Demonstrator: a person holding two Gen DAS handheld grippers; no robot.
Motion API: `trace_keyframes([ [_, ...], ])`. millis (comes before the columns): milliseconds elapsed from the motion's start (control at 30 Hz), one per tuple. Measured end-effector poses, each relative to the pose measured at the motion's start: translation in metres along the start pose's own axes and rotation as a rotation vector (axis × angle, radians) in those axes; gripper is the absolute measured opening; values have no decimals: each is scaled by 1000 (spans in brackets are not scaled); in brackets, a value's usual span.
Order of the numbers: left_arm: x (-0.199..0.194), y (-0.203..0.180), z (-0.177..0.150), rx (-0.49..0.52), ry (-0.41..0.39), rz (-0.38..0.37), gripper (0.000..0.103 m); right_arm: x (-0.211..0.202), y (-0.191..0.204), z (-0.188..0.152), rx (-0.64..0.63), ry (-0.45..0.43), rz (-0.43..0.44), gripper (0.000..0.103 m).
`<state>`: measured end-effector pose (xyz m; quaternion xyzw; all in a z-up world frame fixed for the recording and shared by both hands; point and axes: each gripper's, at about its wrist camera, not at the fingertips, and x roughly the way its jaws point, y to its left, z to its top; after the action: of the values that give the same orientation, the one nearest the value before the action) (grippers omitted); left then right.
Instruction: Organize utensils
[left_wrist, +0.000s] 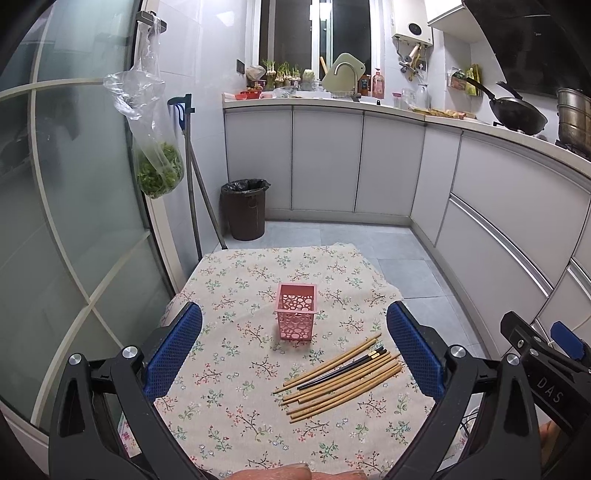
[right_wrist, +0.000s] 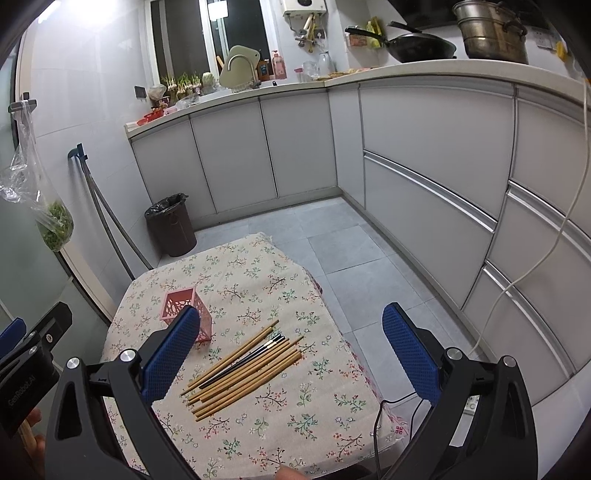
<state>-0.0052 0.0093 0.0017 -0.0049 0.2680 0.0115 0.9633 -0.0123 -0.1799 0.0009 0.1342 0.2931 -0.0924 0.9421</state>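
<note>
Grey kitchen cabinets (left_wrist: 325, 158) line the back and right walls, and a small table (left_wrist: 229, 406) under a flowered cloth stands on the tiled floor. Both claws hang above the table's near edge, spread wide with nothing between their blue pads. Ahead of the left claw (left_wrist: 293, 354) and between its fingers stands a pink cutout holder (left_wrist: 296, 310), upright and empty as far as can be seen. A bundle of chopsticks (right_wrist: 245, 369), mostly bamboo with one black pair, lies loose on the cloth between the fingers of the right claw (right_wrist: 291, 354), near its left pad and just beside the holder. A lined bin (left_wrist: 244, 208) sits on the floor beyond the table.
</note>
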Motion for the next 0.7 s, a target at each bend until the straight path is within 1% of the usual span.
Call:
trace_keyframes([
  [700,-1,2,0,-2,-2,1,96,0,0,1,0,6,1,96],
])
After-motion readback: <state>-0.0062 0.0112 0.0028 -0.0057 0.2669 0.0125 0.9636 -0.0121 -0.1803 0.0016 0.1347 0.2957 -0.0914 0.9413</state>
